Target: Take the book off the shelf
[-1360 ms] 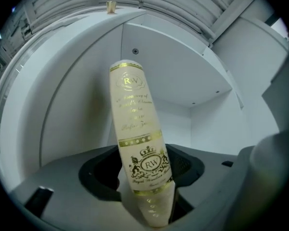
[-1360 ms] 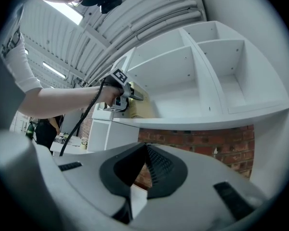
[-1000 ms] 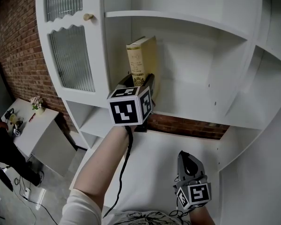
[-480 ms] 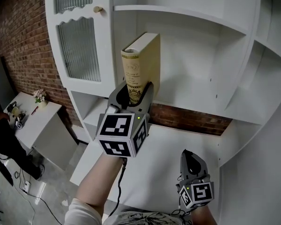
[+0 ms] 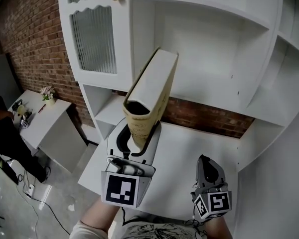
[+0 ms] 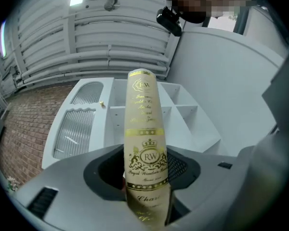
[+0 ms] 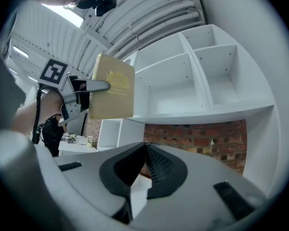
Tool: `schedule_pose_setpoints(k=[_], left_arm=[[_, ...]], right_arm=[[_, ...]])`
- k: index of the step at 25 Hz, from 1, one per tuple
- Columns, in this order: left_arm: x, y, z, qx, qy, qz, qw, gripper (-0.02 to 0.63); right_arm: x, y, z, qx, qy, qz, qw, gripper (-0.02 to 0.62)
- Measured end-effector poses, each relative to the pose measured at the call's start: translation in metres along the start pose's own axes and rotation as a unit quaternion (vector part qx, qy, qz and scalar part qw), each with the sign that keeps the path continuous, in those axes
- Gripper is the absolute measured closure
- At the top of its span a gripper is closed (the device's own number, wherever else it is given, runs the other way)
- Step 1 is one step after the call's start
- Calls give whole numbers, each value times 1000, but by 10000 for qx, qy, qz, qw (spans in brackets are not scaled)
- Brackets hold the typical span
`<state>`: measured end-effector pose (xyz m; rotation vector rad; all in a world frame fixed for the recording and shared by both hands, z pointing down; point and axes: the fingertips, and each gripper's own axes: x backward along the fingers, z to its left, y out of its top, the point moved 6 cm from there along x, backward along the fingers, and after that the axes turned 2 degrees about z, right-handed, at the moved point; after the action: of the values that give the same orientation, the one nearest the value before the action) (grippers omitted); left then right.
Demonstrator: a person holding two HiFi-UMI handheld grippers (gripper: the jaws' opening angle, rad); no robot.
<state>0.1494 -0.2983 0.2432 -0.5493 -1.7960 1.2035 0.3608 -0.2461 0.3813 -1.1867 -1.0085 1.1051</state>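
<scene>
Book point(image 5: 150, 86) is clamped at the lower end of its spine in your left tool point(image 5: 138, 136). The jaws are pinching it from both sides, and the gold-lettered spine faces back at you. It sticks up out of the tool, tipped so its top leans toward the white shelf unit point(image 5: 214, 49). It's hanging in the air in front of that unit, touching none of the boards.

Off to that tool's right, lower and closer to your body, your right tool point(image 5: 208, 172) has its jaws pressed together with nothing in them. Past the left tool's tip, behind the book, a strip of brick wall point(image 5: 204, 118) shows under the shelf. Up and left of the tool is a ribbed glass cabinet door point(image 5: 93, 39). Well off to its left, down low, a small white bench point(image 5: 52, 126) carries a little flower pot point(image 5: 47, 92), and a person point(image 5: 5, 138) is beside it.
</scene>
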Motion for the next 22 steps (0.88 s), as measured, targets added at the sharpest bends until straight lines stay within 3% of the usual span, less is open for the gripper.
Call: schedule_pose_setpoints(k=[9, 15, 22], left_arm=[[63, -58, -16, -38, -58, 174, 9998, 396], [83, -108, -29, 331, -141, 579, 9977, 396], [103, -138, -38, 442, -152, 919, 9947, 396]], right_arm=[[6, -17, 12, -192, 91, -18, 9998, 594], [5, -28, 18, -158, 262, 97, 9995, 594], [5, -30, 20, -262, 286, -28, 9992, 595]])
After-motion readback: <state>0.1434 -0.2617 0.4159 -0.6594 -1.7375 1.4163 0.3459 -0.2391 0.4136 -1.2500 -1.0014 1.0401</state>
